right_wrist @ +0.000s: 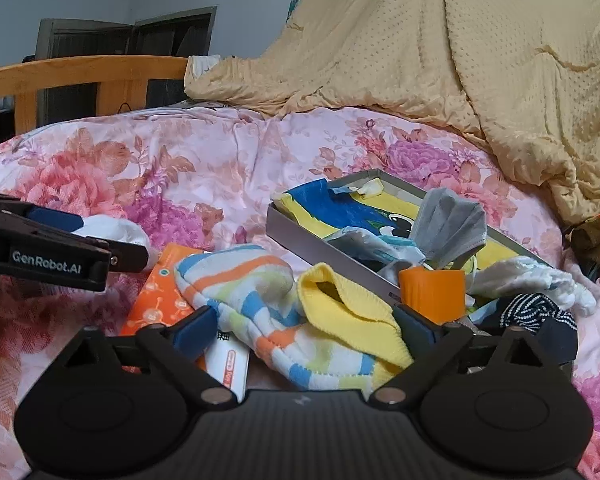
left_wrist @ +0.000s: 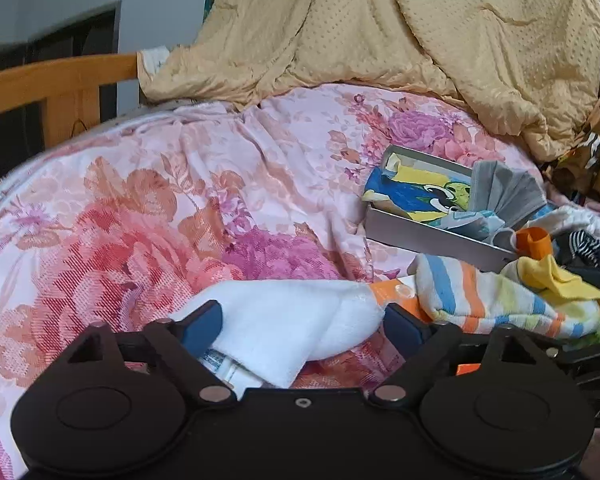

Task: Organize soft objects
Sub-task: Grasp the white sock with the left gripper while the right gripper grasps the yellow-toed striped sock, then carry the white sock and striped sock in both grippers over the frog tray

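White cloth: a soft, fluffy white cloth point(left_wrist: 284, 320) lies folded on the floral bedspread point(left_wrist: 172, 208), near me and left of the pile.
My left hand-held gripper point(left_wrist: 300, 326): its blue pads stand wide apart on either side of the white cloth; I cannot tell whether either pad touches it, and nothing is clamped.
My right hand-held gripper point(right_wrist: 304, 330): spread wide over the pile, gripping nothing; the striped towel and the yellow cloth lie between its pads.
Striped towel: a white towel point(right_wrist: 260, 304) with blue, orange and pale yellow bands, rumpled, in the middle of the pile.
Yellow cloth: a knitted yellow cloth point(right_wrist: 348, 316) draped over the striped towel's right part.
Tray: a grey tray point(right_wrist: 320, 250), farther right on the bed, holds a blue-and-yellow cartoon cloth point(right_wrist: 340, 208) and a grey cloth point(right_wrist: 452, 220).
Orange packet: flat orange packet point(right_wrist: 160, 300) left of the towel; its print is too small to read.
Writing: "GenRobot.AI" in white on the left hand-held gripper's side, seen from the right wrist view.
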`<move>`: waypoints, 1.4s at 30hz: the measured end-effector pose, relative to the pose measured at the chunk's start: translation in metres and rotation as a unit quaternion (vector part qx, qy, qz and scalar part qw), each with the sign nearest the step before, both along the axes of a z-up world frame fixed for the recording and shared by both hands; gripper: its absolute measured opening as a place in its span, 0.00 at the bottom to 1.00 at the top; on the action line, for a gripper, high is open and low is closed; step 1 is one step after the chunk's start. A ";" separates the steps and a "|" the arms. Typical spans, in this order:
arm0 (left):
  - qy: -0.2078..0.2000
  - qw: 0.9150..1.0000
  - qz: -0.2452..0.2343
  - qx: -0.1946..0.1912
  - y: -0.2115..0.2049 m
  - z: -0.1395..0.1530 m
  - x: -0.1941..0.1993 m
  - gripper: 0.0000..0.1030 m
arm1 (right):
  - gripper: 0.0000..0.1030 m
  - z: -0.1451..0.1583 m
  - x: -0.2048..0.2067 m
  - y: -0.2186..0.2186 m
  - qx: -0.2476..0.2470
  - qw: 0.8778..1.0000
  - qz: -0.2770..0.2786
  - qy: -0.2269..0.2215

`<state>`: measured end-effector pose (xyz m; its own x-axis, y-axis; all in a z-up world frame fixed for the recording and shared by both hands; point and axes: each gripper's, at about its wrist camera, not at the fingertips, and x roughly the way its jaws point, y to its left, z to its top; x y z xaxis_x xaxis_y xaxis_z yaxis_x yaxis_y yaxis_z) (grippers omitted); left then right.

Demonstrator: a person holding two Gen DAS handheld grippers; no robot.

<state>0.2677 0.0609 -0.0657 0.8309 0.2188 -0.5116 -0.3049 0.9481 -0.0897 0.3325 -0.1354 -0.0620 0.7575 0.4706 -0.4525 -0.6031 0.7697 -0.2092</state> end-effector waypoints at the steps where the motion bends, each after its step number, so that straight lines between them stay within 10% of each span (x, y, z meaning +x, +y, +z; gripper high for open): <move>1: -0.001 1.000 0.002 0.007 -0.002 0.000 0.000 0.79 | 0.90 0.000 0.000 0.000 0.000 1.000 0.000 0.000; 12: 0.021 0.996 0.010 0.086 -0.018 -0.001 0.000 0.50 | 0.77 -0.002 -0.003 0.002 -0.009 1.000 0.011 -0.001; 18: 0.011 0.999 0.012 0.046 -0.009 0.005 -0.002 0.19 | 0.44 0.000 -0.002 0.000 -0.006 1.000 0.002 -0.002; 25: -0.006 1.000 -0.003 0.030 -0.022 0.012 -0.006 0.16 | 0.21 0.006 -0.001 -0.008 0.008 1.000 0.002 -0.004; 42: -0.097 0.993 -0.045 -0.042 -0.069 0.078 0.091 0.17 | 0.18 0.065 0.055 -0.065 0.147 0.984 -0.054 -0.083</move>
<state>0.3586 -0.0081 0.0123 0.9300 0.1021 -0.3532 -0.1881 0.9576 -0.2183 0.3871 -0.2002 0.0032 0.8627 0.4748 -0.1738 -0.4902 0.8698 -0.0567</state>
